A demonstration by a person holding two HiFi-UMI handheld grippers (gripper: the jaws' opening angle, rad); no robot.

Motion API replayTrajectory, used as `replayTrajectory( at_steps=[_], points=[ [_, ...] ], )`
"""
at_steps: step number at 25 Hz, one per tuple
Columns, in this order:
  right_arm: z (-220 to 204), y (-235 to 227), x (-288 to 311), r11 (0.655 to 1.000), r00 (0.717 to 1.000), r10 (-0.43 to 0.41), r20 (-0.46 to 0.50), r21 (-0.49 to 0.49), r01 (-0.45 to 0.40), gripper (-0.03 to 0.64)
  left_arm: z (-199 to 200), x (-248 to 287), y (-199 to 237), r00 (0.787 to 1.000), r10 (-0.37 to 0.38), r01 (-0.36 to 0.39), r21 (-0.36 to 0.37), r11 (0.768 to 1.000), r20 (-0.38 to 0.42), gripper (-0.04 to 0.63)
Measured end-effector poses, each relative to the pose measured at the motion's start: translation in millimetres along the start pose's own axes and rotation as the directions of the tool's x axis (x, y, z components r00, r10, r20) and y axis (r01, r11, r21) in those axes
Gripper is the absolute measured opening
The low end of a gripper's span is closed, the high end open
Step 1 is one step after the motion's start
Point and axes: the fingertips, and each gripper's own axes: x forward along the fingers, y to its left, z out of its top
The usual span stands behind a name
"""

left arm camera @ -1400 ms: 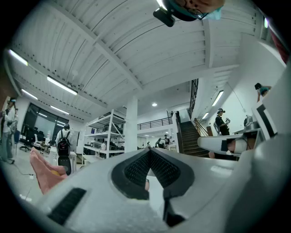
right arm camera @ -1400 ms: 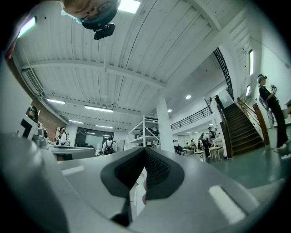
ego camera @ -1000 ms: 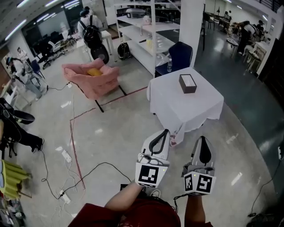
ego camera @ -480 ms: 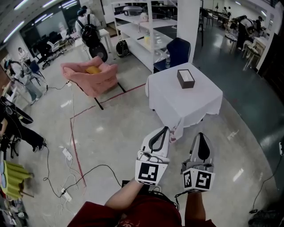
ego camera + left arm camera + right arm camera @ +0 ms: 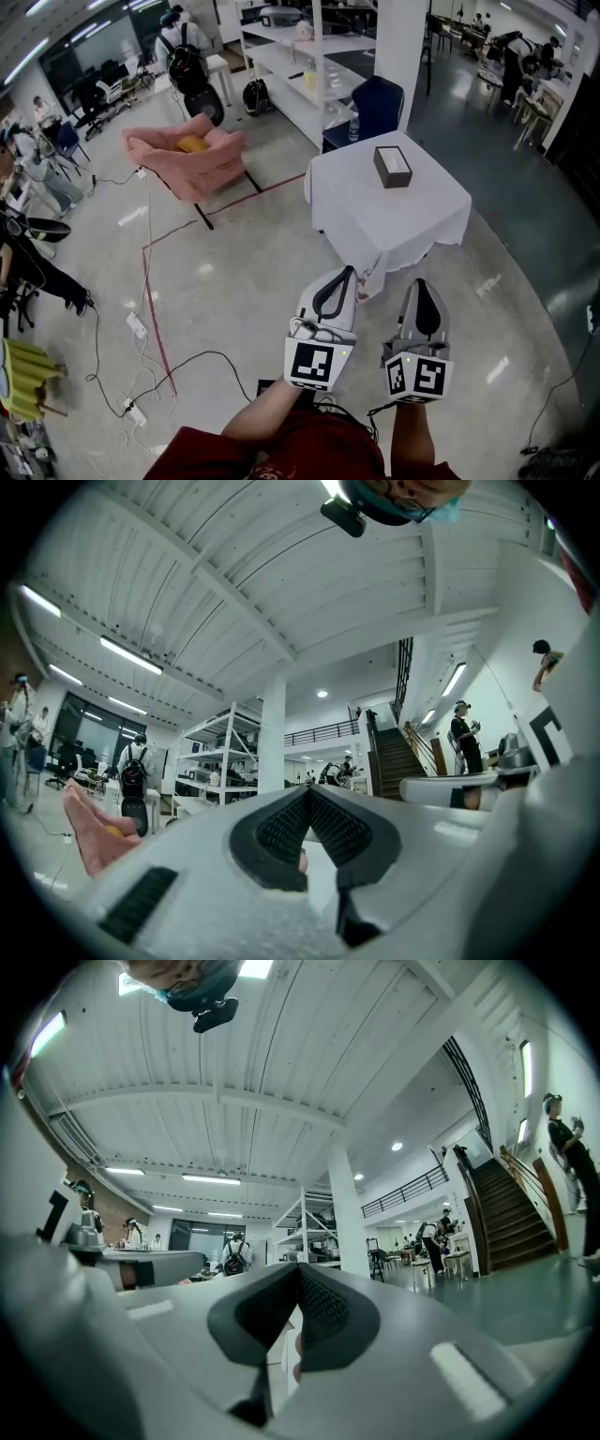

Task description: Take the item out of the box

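Box is sitting on the white-clothed table, dark brown sides, pale top, toward the table's far edge at about 12 o'clock of the cloth. Whatever it is holding isn't showing from here, so the item can't be made out. Nothing is touching the box.

The person is standing well back from the table, holding both tools out level in front. From the grippers the table is lying at about 12 to 1 o'clock, with bare grey floor between.

Left gripper is pointing at the table's near corner, marker cube toward the person. In the left gripper view its ribbed pads are meeting at the tips: clenched, gripping nothing.

Right gripper is riding just beside the left one, at its 3 o'clock, parallel and apart from it. Its pads are pressing together in the right gripper view: clenched too, and empty.

Around the room:
- A pink armchair is standing at 10 o'clock of the table, with something yellow lying on the seat.
- A blue chair is tucked behind the table at 12 o'clock, with a clear bottle just beside it.
- White shelving is running behind that, next to a white pillar.
- Red tape is marking a line on the floor at 9 o'clock of the grippers.
- Black cables are trailing to a power strip.
- A person with a backpack is standing far off at 11 o'clock.
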Motion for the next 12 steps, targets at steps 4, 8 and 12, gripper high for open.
replayTrajectory(
  at_steps=[4, 8, 12],
  points=[
    [-7.3, -7.4, 21.7, 1.000, 1.000, -0.010, -0.010, 0.002, 0.010, 0.000, -6.7, 21.3, 9.4, 1.000, -0.009, 0.009, -0.004, 1.000, 0.004, 0.003],
    [-12.3, -11.1, 49.1, 1.000, 0.999, -0.013, -0.031, -0.012, 0.013, 0.001, -15.2, 46.5, 21.4, 1.000, -0.021, 0.021, -0.019, 1.000, 0.001, 0.003],
    [-17.2, -16.0, 79.4, 0.999, 0.999, -0.028, -0.035, -0.017, 0.028, 0.000, -22.3, 75.3, 37.1, 0.999, -0.039, 0.039, -0.026, 0.999, 0.004, 0.003]
  ],
)
